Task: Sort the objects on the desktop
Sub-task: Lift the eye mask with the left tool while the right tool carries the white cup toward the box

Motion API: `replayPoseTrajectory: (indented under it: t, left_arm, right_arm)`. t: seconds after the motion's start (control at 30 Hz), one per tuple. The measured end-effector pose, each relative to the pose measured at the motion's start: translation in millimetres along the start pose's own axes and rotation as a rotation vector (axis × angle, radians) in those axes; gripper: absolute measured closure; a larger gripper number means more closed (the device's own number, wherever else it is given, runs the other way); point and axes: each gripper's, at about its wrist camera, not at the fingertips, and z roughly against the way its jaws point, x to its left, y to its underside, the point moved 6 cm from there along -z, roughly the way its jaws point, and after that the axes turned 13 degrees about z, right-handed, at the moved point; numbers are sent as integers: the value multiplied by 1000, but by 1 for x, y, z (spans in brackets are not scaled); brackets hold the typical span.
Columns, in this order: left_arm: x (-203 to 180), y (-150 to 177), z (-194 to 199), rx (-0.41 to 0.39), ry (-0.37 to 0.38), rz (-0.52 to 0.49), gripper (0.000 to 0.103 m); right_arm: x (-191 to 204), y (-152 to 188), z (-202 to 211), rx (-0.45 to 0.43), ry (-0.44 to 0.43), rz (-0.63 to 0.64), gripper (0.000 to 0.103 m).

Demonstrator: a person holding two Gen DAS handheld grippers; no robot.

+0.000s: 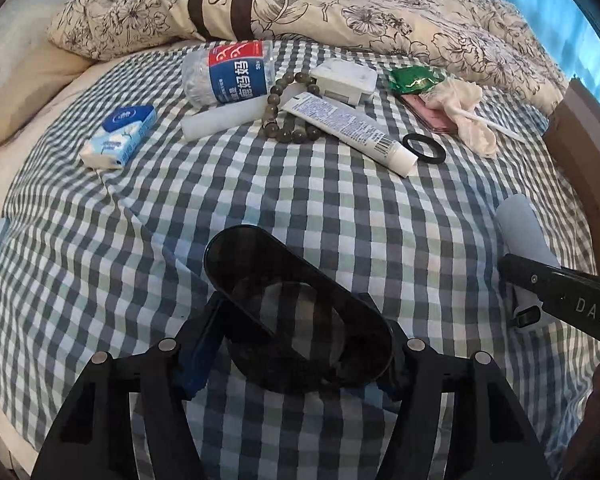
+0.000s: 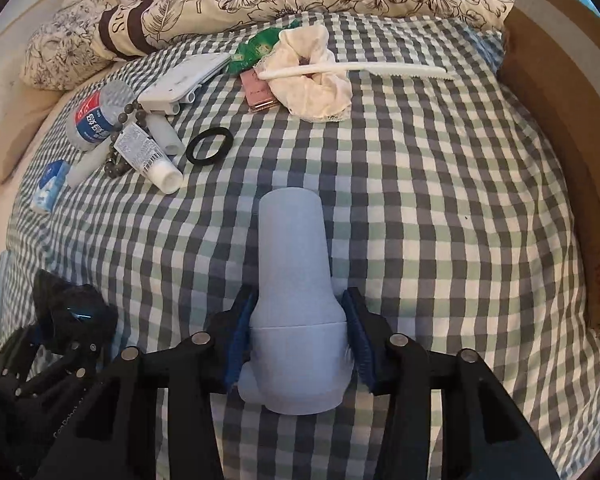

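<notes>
Your left tool (image 1: 296, 340) is clamped on a dark tinted oval lid (image 1: 292, 304) at the frame's lower centre, your right tool (image 2: 300, 336) grips a pale blue bottle-shaped container (image 2: 294, 264) at centre, above the checked bedsheet (image 2: 440, 220).

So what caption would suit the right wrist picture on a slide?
Right claw grips a pale blue bottle above a checked bedsheet, clutter beyond.

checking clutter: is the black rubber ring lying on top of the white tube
No, the black rubber ring lies flat on the checked cloth beside the white tube.
</notes>
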Motion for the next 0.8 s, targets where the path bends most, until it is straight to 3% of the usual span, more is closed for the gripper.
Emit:
replayPoseTrajectory:
  t: [0.37,0.8]
  left_arm:
    - [-16,-9,48,-99,8,-49,38]
    - [-44,-10,114,-202,27,-90,38]
  right_arm:
    - [6,7,28,-50,-35,-9,59]
    - [2,6,113,-196,-18,-8,59]
